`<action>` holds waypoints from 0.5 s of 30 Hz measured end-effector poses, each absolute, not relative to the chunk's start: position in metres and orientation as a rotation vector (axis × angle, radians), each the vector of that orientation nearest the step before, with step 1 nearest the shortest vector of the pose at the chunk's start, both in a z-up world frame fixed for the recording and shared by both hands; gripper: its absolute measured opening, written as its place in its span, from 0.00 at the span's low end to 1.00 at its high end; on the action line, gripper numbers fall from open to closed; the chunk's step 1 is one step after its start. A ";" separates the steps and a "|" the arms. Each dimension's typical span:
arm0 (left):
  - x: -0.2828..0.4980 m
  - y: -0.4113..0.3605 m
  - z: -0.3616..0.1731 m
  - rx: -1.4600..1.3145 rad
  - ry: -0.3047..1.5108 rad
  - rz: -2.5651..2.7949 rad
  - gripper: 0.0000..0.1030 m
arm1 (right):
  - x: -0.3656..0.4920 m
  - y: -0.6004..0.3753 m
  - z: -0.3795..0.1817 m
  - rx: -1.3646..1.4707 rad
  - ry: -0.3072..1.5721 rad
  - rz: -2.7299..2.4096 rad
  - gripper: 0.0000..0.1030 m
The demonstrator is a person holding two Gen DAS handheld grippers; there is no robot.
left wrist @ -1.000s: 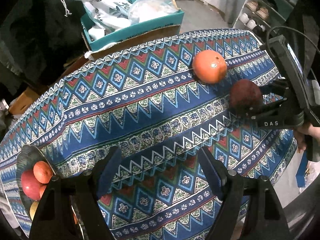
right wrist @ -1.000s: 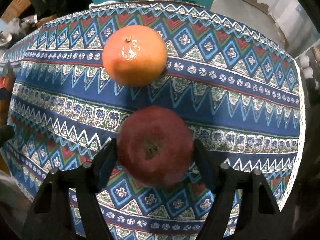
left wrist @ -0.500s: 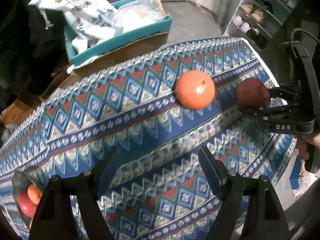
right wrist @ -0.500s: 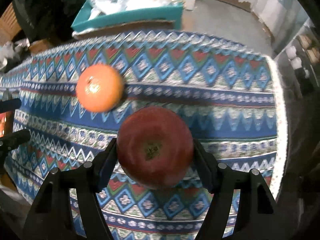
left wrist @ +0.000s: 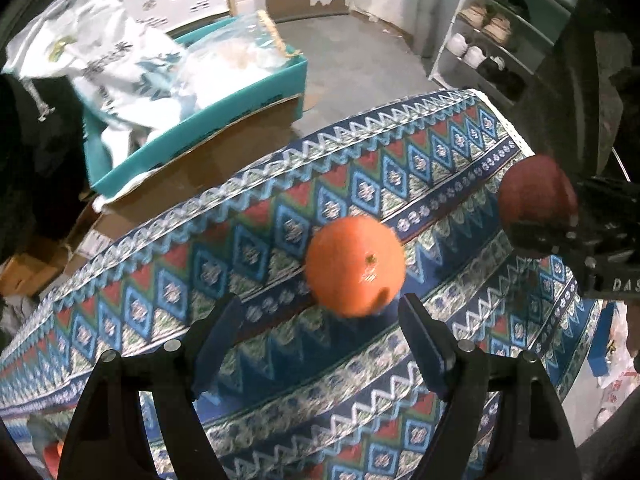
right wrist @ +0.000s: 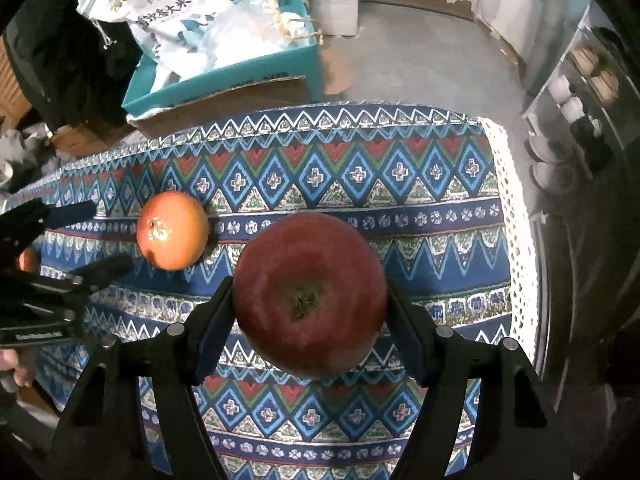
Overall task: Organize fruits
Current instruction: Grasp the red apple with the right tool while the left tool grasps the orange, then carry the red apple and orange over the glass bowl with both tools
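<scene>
Right wrist view: the right gripper is clenched on a dark red apple, both pads pressed to its sides, lifted above the patterned tablecloth. The orange sits on the cloth at 10 o'clock from the apple. In the left wrist view, the left gripper hangs spread and empty, the orange just ahead toward its 1 o'clock. Risk: a fingertip nudging the round orange off-centre could roll it toward the table edge. The apple, gripped at only 2 points, might slip.

A lived-in home: shoe rack, patterned tablecloth, cardboard boxes.
</scene>
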State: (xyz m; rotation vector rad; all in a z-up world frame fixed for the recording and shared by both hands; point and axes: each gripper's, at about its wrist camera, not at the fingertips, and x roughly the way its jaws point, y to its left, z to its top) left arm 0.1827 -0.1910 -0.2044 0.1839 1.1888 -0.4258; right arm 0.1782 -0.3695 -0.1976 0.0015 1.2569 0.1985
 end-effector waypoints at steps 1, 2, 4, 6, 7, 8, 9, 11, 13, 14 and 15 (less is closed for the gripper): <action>0.184 -0.196 -0.206 0.185 1.191 -0.440 0.80 | 0.179 -0.370 -0.198 0.004 1.257 0.200 0.70; 0.186 -0.200 -0.207 0.188 1.192 -0.448 0.82 | 0.180 -0.370 -0.199 0.005 1.259 0.200 0.70; 0.188 -0.208 -0.210 0.200 1.199 -0.458 0.85 | 0.181 -0.371 -0.200 0.009 1.262 0.199 0.70; 0.190 -0.216 -0.214 0.204 1.204 -0.479 0.85 | 0.182 -0.371 -0.201 0.012 1.264 0.198 0.70; 0.192 -0.220 -0.216 0.206 1.209 -0.488 0.85 | 0.182 -0.371 -0.202 0.014 1.265 0.198 0.70; 0.193 -0.223 -0.219 0.209 1.214 -0.488 0.85 | 0.182 -0.372 -0.202 0.016 1.266 0.197 0.70; 0.194 -0.225 -0.221 0.209 1.220 -0.486 0.85 | 0.183 -0.373 -0.202 0.017 1.267 0.196 0.70; 0.197 -0.229 -0.228 0.207 1.236 -0.480 0.85 | 0.184 -0.373 -0.203 0.020 1.267 0.194 0.70; 0.199 -0.231 -0.232 0.214 1.233 -0.466 0.86 | 0.184 -0.374 -0.203 0.025 1.267 0.193 0.70; 0.200 -0.232 -0.233 0.212 1.229 -0.464 0.86 | 0.185 -0.375 -0.203 0.026 1.267 0.193 0.70; 0.201 -0.232 -0.235 0.209 1.228 -0.463 0.86 | 0.185 -0.374 -0.203 0.027 1.267 0.194 0.70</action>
